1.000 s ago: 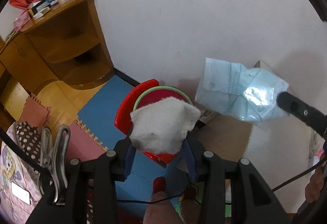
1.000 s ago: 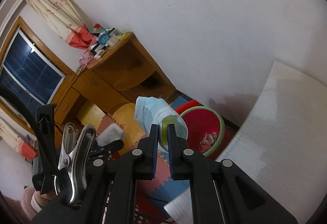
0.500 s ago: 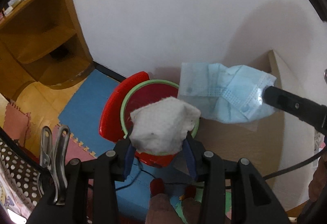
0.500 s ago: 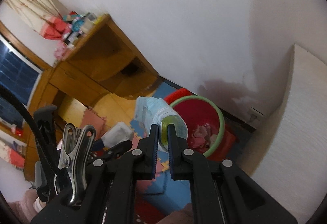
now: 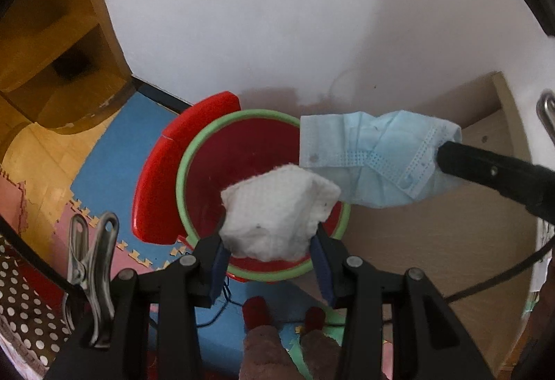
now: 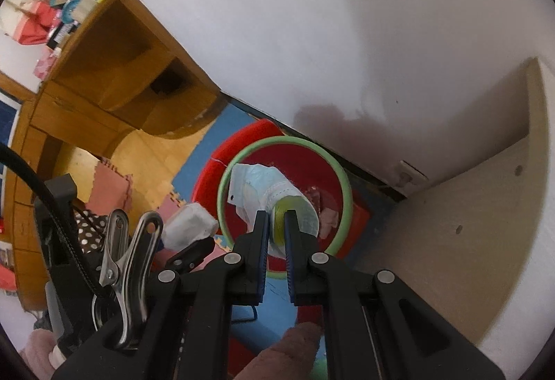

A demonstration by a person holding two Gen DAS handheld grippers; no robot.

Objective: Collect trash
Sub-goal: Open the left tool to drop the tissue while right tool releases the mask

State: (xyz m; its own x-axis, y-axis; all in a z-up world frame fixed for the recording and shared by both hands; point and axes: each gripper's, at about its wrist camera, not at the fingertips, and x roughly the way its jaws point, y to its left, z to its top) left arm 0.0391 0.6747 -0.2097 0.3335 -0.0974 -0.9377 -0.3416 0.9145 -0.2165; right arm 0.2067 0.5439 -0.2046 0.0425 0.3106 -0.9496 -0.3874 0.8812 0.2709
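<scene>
White wall (image 5: 277, 15) fills the background, with a dark baseboard at its foot and a wooden corner shelf unit (image 6: 114, 67) to the left. Blue and pink foam floor mats (image 5: 114, 154) cover part of the wooden floor. A red bin (image 5: 242, 165) with a green rim stands on the mats against the wall, its red lid (image 5: 159, 185) leaning at its left side; a light wooden panel (image 6: 468, 206) stands just to its right. The left gripper (image 5: 270, 262) points steeply downward over the bin, its jaws part-way open and clamped on a crumpled white tissue (image 5: 277, 213), which hangs above the near rim. The right gripper (image 6: 276, 234) also points steeply downward, its jaws closed almost fully on a pale blue face mask (image 5: 374, 158), which is suspended above the right side of the bin opening. In the right wrist view some pinkish scraps (image 6: 326, 217) lie inside the bin, and the mask (image 6: 263, 189) drapes in front of the bin interior.
</scene>
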